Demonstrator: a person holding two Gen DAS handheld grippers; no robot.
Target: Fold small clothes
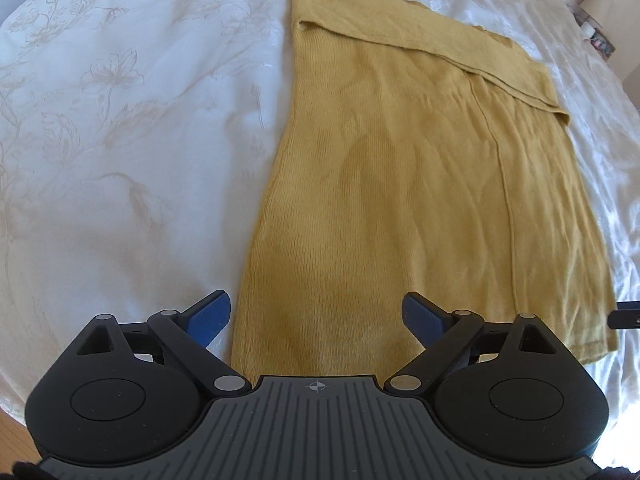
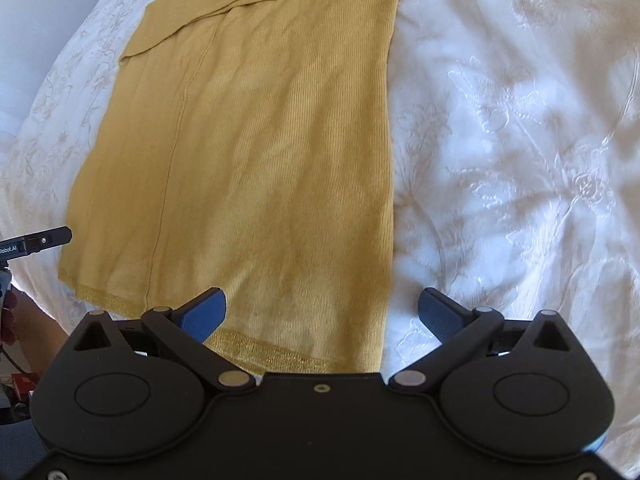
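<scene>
Mustard-yellow knitted top (image 1: 400, 184) lying on white embroidered bedcover (image 1: 120, 120), sides already folded inward; crosswise fold remaining; left gripper (image 1: 316, 316) and right gripper (image 2: 322, 314) hovering released, grasping nothing

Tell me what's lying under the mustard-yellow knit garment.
The mustard-yellow knit garment lies flat on a white floral-embossed bedspread, which shows around it. Whatever is under the garment's middle is covered.

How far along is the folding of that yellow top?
Partly done: the yellow top lies flat on the white bedspread as a long strip, sides and a sleeve already folded in. Nothing is in hand now; the left gripper and right gripper hang open over the hem. Left to do, probably: folding the hem up toward the collar end.
</scene>
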